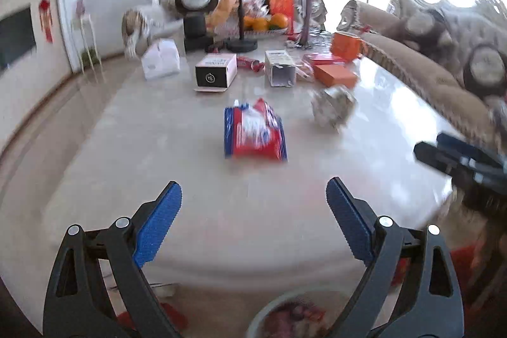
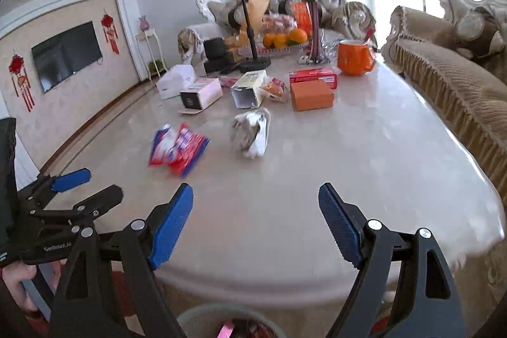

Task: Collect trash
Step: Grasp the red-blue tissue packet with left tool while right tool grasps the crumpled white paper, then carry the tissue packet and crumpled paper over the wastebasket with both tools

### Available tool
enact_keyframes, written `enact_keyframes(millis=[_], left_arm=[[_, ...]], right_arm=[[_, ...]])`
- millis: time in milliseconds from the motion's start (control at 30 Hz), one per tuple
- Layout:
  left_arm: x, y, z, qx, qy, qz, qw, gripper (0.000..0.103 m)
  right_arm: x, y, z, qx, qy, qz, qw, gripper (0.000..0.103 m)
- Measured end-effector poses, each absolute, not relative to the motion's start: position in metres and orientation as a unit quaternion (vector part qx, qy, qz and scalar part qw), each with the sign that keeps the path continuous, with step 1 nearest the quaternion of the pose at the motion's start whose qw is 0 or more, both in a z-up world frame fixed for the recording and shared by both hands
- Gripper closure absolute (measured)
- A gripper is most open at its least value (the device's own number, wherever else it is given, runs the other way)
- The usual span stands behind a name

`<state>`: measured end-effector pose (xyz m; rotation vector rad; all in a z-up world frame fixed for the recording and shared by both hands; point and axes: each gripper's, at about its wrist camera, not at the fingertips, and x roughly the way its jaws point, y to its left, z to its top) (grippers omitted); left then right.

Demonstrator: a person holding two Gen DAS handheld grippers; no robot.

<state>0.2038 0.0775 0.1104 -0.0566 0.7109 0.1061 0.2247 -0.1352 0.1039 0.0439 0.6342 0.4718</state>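
Observation:
A red and blue snack wrapper [image 1: 255, 132] lies on the marble table [image 1: 190, 195], straight ahead of my open, empty left gripper [image 1: 253, 201]. A crumpled grey and white paper ball [image 1: 332, 108] lies to its right. In the right wrist view the wrapper [image 2: 179, 148] is ahead left and the paper ball [image 2: 252, 132] is straight ahead of my open, empty right gripper [image 2: 256, 205]. A trash bin [image 2: 228, 322] with wrappers inside stands below the table's near edge; it also shows in the left wrist view [image 1: 294, 315].
Further back stand a black and pink box [image 1: 216, 70], an open carton [image 1: 279, 68], orange boxes [image 2: 312, 95], an orange mug [image 2: 353, 57], a white box [image 2: 176, 81], a phone stand [image 2: 253, 62], a fruit tray and a rose vase [image 2: 315, 30]. A sofa [image 2: 443, 78] runs along the right.

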Motion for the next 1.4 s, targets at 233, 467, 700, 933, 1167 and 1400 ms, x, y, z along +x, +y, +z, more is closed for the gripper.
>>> enact_keyframes(millis=[233,467,700,933,1167,1400], left_arm=[[0.279,0.085,0.095,-0.046,0.372,0.069,0.925,0.013],[0.316,0.094,0.075,-0.042,0.407,0.082,0.909,0.013],[0.33,0.093,0.065,-0.024,0.417,0.081,0.905,0.013],[0.334,0.096,0.065,-0.021,0.428,0.06,0.901,0.057],[0.306,0.103,0.085,-0.034,0.395,0.052,0.917,0.057],[0.216,0.094,0.113,-0.037,0.349,0.014,0.936,0.057]], right_arm=[[0.292,-0.106,0.092,0.009,0.341,0.219,0.914,0.026],[0.326,-0.085,0.086,-0.011,0.363,0.22,0.905,0.025],[0.347,-0.071,0.075,-0.021,0.398,0.216,0.892,0.028],[0.349,-0.075,0.072,0.015,0.413,0.239,0.879,0.07],[0.322,-0.09,0.093,0.033,0.381,0.26,0.887,0.07],[0.248,-0.117,0.106,0.031,0.336,0.288,0.896,0.07]])
